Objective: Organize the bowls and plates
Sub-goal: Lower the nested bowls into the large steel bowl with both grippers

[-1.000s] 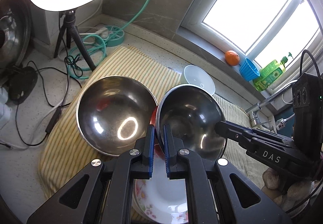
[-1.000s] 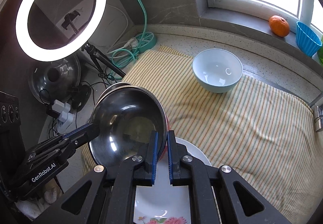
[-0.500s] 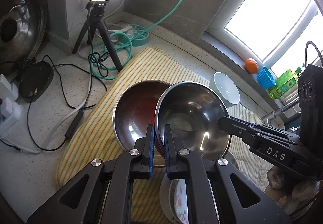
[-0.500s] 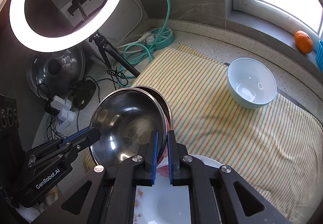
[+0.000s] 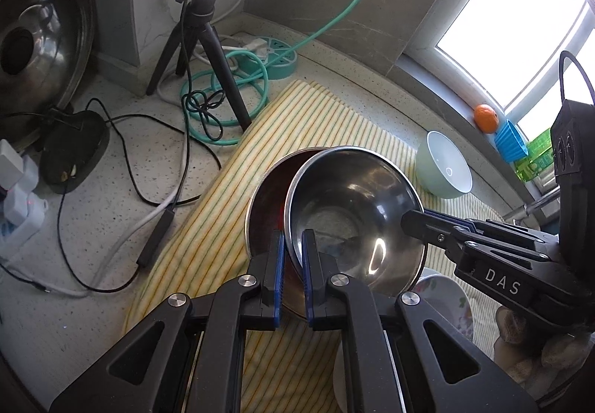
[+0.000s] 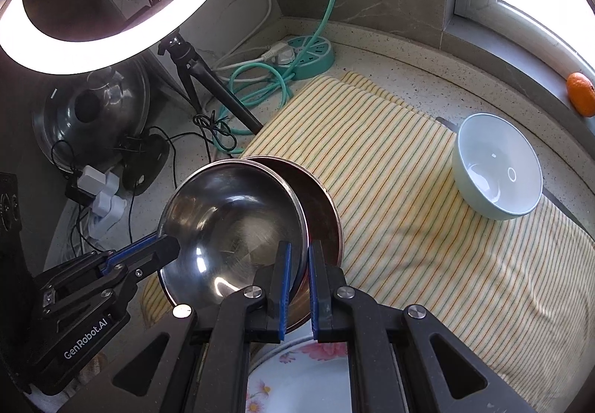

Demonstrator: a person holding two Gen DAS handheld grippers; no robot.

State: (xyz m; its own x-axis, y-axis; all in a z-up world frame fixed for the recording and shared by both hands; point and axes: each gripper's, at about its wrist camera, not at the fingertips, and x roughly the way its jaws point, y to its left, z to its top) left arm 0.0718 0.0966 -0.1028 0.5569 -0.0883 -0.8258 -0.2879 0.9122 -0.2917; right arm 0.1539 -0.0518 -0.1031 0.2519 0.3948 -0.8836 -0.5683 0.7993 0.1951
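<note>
Pinching the steel bowl rim, both hand-held grippers are nesting it; uneven release risks it sliding off the lower bowl.

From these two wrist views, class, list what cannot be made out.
- Lower steel bowl: its inside mostly hidden by the held steel bowl, both views.
- Floral plate: cut off by the bottom edge and the right gripper.
- Whether the bowls touch: unclear.
- Green bottle: half hidden behind the right gripper's body, left view.
</note>
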